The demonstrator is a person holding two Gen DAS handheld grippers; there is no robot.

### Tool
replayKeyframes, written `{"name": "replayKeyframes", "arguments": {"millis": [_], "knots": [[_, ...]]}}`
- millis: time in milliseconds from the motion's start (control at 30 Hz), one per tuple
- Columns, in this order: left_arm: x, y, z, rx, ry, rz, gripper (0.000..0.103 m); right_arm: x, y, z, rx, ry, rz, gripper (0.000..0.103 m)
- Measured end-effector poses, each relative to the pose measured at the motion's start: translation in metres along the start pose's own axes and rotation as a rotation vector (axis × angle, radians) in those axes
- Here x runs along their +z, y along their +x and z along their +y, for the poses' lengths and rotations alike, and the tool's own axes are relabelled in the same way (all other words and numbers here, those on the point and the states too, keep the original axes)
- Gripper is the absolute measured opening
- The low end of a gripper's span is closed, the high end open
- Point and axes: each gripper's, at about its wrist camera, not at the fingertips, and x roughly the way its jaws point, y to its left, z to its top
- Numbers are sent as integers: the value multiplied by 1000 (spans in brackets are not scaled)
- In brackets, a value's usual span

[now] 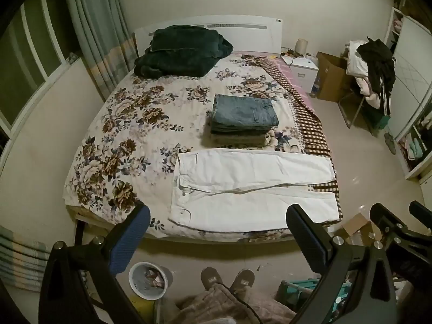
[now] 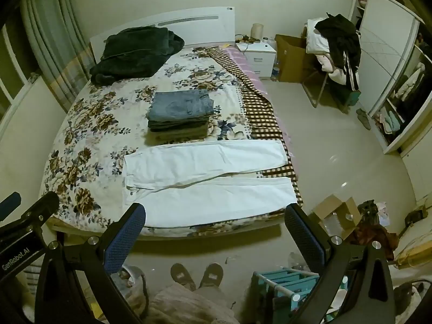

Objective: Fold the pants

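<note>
The bed (image 1: 113, 124) fills most of what I see, spread with a floral cover, a brown checked blanket (image 1: 310, 124) trailing down its right side over a pink sheet. A white headboard (image 2: 189, 24) stands against the far wall, and a heap of dark green bedding (image 1: 181, 51) lies just in front of it, well apart from my work.

The white pants (image 1: 251, 186) lie flat across the near end of the bed, waist to the left, both legs running right with a narrow gap between them; the cuffs reach onto the checked blanket at the bed's edge. Just behind them sits a stack of folded pants (image 1: 243, 118), blue jeans on top, close to the far leg but not on it.

Off to the right, a chair piled with clothes (image 2: 337, 48) stands near an open wardrobe (image 2: 391, 86), beside a cardboard box (image 2: 291, 56) and a white nightstand (image 2: 259, 56). On the floor between me and the bed are a waste bin (image 1: 148, 278), a teal rack (image 2: 286, 286) and a small open carton (image 2: 337, 216). My slippers (image 1: 226, 278) point at the bed.

My left gripper (image 1: 218, 232) hangs spread wide and empty above the bed's near edge, angled down. My right gripper (image 2: 216, 229) does the same, released, nothing between its blue pads (image 2: 127, 237).
</note>
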Motion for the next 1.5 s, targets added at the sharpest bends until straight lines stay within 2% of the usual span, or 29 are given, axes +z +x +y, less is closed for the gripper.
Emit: {"name": "replayKeyframes", "arguments": {"millis": [600,800,1033,1500], "knots": [[2,1,-3,13,-2,-3,103,1,-2,2,-6,-8,3,103],[2,3,-10,22,12,-7,103,-12,-5,6,-4,-18,3,103],[0,-5,-3,33,20,-16,103,1,-5,7,-2,-34,-1,103],[0,-5,-4,36,23,-23,103,2,-6,7,-5,-38,-2,103]]}}
